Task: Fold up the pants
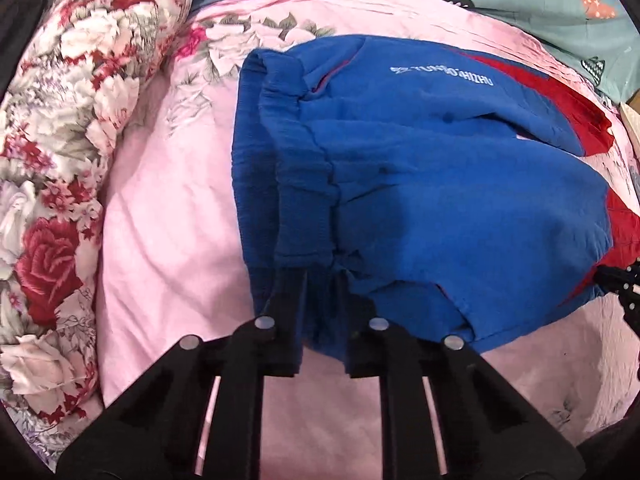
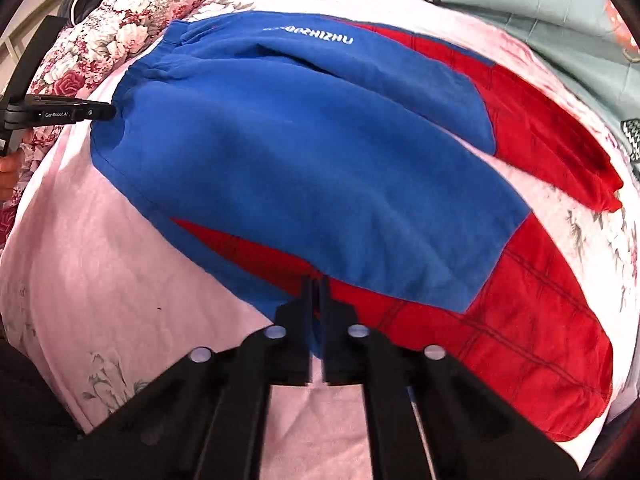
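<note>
1. The pants [image 2: 304, 160] are spread on a pink quilt [image 2: 100, 272], blue in the upper part and red in the lower legs.
2. The waistband [image 1: 272, 128] is seen gathered at the left of the left wrist view; white lettering [image 1: 442, 76] is printed near the far edge of the blue cloth.
3. Two legs are seen in the right wrist view, parted at their red ends, with pink quilt showing between them.
4. The left gripper [image 1: 322, 276] is closed on the near corner of the waistband; blue cloth is bunched between its black fingers [image 1: 286, 312], which stand only narrowly apart.
5. The right gripper [image 2: 318, 284] is pinched almost fully together on the near edge of the near leg, where a red stripe meets the blue; a thin fold of cloth is caught between its tips.
6. In the right wrist view the left gripper [image 2: 108, 112] is seen from the side at the waistband corner, with part of a hand [image 2: 10, 168] below it.
7. A floral pillow [image 1: 60, 140] lies just beside the quilt, to the left of the waistband.
8. A teal sheet [image 1: 520, 4] with printed figures is seen beyond the quilt, at the far right.
</note>
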`<action>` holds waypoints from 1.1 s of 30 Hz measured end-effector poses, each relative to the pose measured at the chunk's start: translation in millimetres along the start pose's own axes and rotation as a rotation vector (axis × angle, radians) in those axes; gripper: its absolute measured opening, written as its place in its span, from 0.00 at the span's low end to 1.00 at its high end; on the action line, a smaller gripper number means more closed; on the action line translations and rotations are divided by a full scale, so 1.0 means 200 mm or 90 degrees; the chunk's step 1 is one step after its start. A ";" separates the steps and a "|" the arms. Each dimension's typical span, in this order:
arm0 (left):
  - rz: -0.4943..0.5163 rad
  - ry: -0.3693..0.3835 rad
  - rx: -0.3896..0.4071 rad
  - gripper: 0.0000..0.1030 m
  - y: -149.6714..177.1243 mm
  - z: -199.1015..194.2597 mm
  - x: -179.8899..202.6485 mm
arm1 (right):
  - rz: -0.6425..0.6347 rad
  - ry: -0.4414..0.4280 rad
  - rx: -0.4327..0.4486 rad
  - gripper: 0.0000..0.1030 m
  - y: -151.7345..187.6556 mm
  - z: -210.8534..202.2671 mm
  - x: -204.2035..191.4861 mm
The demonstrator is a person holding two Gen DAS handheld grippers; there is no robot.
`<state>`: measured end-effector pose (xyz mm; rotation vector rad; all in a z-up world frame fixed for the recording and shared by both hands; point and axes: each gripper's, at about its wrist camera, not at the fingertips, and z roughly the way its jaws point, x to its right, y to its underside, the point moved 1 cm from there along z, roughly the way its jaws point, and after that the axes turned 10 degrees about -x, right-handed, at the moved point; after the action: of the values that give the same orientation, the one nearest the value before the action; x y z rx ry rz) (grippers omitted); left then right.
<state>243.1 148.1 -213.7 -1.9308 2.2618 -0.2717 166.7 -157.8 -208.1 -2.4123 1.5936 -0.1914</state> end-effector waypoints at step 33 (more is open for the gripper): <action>-0.039 -0.005 0.060 0.08 0.25 -0.33 -0.05 | -0.087 -0.001 0.016 0.05 0.19 -0.20 -0.06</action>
<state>180.5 168.5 -160.9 -1.9510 2.1472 -0.3706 118.7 -166.6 -180.4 -2.5031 1.4167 -0.2332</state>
